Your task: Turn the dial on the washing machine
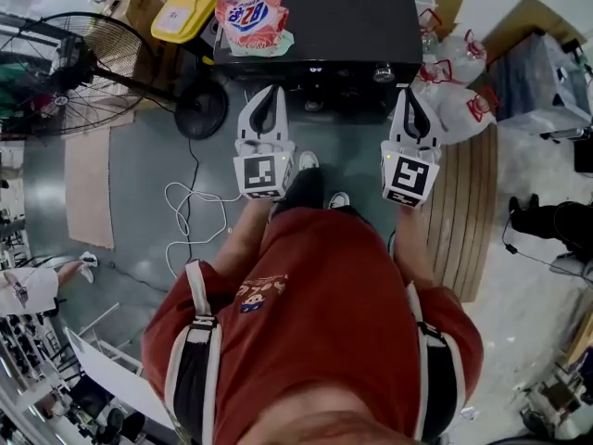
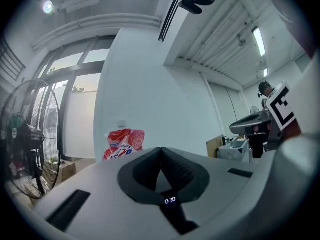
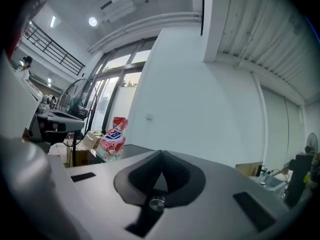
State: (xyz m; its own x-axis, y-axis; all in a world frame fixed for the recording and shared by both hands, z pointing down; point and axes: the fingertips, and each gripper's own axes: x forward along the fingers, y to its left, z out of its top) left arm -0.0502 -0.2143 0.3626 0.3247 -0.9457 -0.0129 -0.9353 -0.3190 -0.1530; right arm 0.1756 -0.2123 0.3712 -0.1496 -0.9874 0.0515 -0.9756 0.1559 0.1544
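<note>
A big fan [image 1: 65, 72] stands far left on the grey floor [image 1: 139, 174]. The left gripper [image 1: 270, 91] and right gripper [image 1: 409, 93] are squeezed tight, holding nothing. The dial [image 1: 384, 72] on the black washing machine [image 1: 315, 7] sits just past the right gripper, and wooden boards [image 1: 473, 184] lie right.

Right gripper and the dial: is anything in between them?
Nothing. In the head view, the shut right gripper sits short of the dial with a bare gap; the right gripper view shows the dial unblocked.
</note>
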